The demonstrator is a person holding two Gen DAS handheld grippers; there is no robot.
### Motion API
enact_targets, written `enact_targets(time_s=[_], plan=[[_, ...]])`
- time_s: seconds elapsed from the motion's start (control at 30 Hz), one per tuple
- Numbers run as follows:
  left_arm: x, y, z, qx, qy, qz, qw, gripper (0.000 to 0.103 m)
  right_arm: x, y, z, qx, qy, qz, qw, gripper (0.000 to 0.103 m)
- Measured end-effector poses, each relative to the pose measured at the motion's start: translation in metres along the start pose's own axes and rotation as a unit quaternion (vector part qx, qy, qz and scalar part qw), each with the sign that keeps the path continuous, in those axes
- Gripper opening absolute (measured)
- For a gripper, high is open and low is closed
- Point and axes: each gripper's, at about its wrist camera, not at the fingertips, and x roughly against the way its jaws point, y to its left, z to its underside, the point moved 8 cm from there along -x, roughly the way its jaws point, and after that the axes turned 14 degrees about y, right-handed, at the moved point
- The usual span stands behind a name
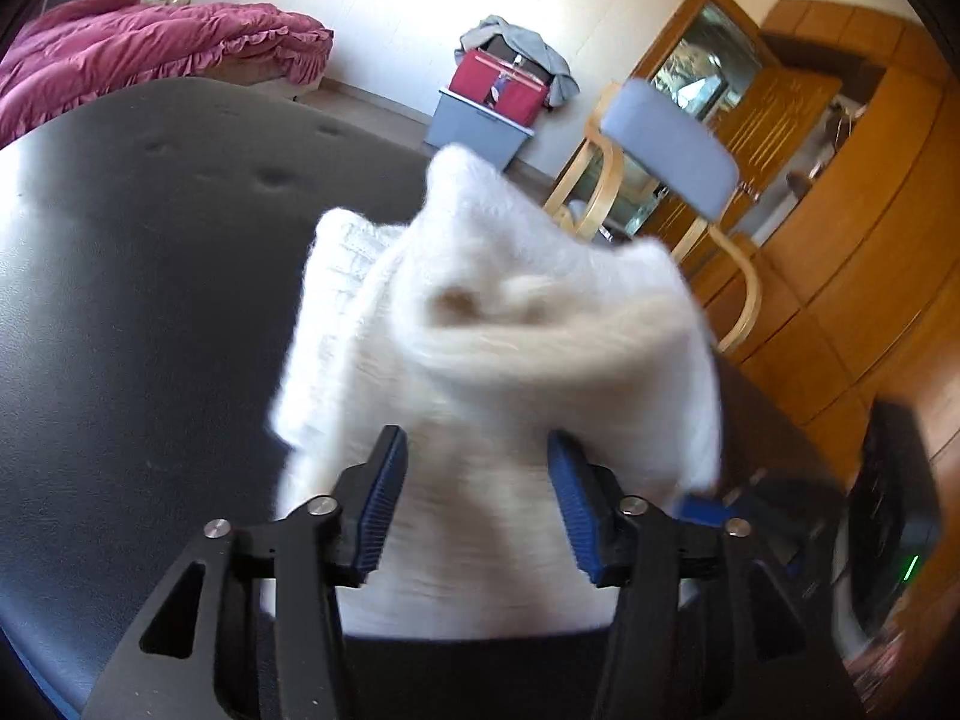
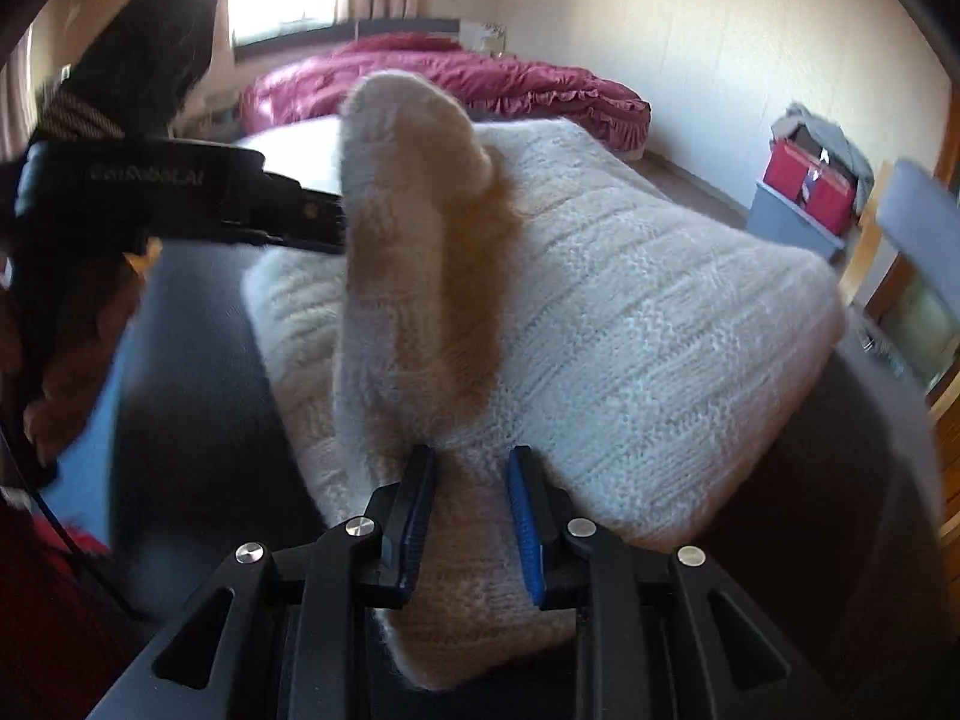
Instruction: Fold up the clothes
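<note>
A white knitted sweater (image 1: pixel 480 348) lies bunched on a black padded surface (image 1: pixel 150 300). My left gripper (image 1: pixel 474 498) is open, with its blue pads apart on either side of the cloth and not pressing it. In the right wrist view the sweater (image 2: pixel 630 330) spreads ahead, and one fuzzy fold (image 2: pixel 414 228) stands upright. My right gripper (image 2: pixel 471 498) is shut on the base of that fold. The left tool's black body (image 2: pixel 180 198) reaches in from the left, with its tips hidden behind the fold. The right tool shows as a blurred black and blue shape (image 1: pixel 708 510).
A bed with a pink ruffled cover (image 1: pixel 150 42) stands behind the surface. By the wall is a grey box with a red bag (image 1: pixel 492 102) and grey cloth on top. A wooden chair with a grey pad (image 1: pixel 666 144) and wooden cabinets (image 1: pixel 870 210) are at the right.
</note>
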Motion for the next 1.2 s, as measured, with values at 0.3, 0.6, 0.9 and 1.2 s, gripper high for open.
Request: enact_targets(time_s=[0.3, 0.6, 0.9, 1.2], plan=[[0.03, -0.01, 0.011, 0.005, -0.045, 0.085, 0.9954, 0.054, 0.018, -0.049, 0.036, -0.04, -0.089, -0.118, 0.988, 0.03], [0.052, -0.037, -0.021, -0.043, -0.109, 0.04, 0.9923, 0.058, 0.014, -0.046, 0.027, -0.032, -0.092, -0.113, 0.989, 0.033], [0.046, -0.056, -0.018, -0.117, -0.12, -0.032, 0.9853, 0.067, 0.017, -0.045, 0.031, -0.034, -0.095, -0.116, 0.988, 0.033], [0.014, -0.035, -0.017, -0.085, -0.093, -0.018, 0.9919, 0.061, 0.03, -0.052, 0.035, -0.043, -0.123, -0.135, 0.982, 0.033]])
